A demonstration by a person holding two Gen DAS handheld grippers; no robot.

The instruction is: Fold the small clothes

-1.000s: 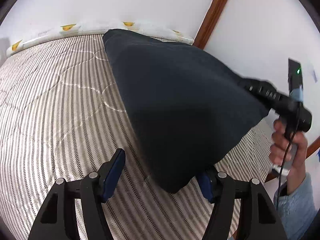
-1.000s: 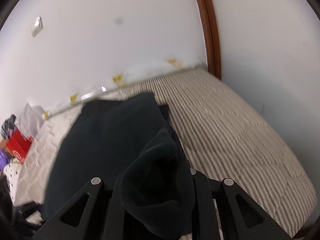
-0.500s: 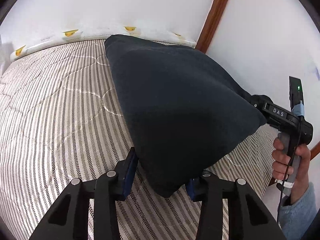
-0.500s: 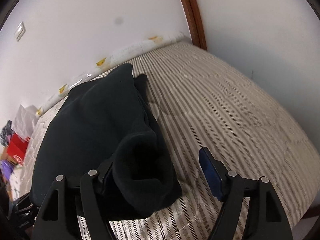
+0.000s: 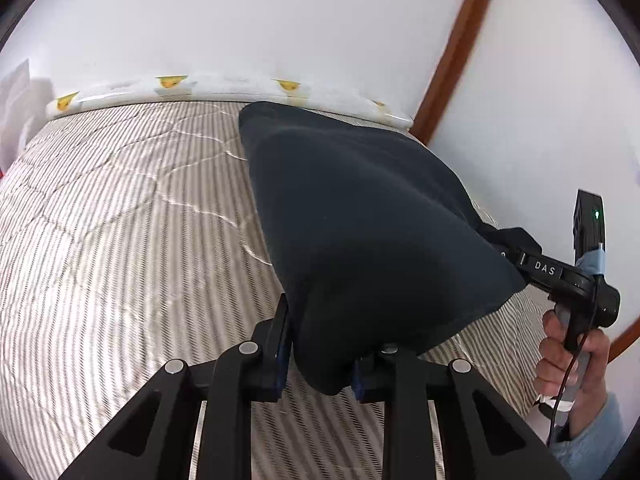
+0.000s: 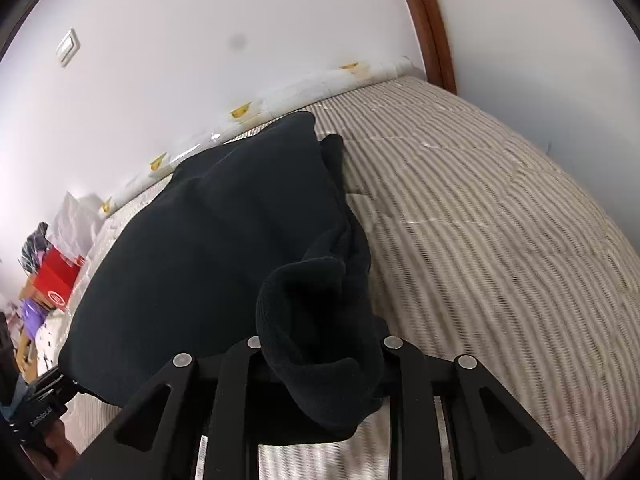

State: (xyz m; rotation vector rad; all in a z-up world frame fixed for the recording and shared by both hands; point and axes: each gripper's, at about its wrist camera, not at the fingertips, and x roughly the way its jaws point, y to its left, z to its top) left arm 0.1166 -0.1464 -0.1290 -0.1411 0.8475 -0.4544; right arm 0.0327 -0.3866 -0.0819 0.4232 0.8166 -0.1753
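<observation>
Mattress [image 5: 120, 240] — grey-striped, quilted — meets white wall [image 5: 280, 20], wooden trim [image 5: 456, 52].

My bed [image 5: 120, 240] carried a beige quilted cover with fine stripes, reaching back to the white wall. A dark garment [image 5: 360, 220] lay on it with its far end down, and a white duck-printed bolster [image 5: 224, 88] ran along the wall edge.

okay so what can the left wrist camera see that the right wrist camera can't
Only the left wrist view shows the hand on the right gripper's handle and a blue sleeve. Only the right wrist view shows a wall switch, a red box and the garment's ribbed cuff. Both show the dark garment, pinched by both grippers, the striped mattress and wooden trim.
</observation>
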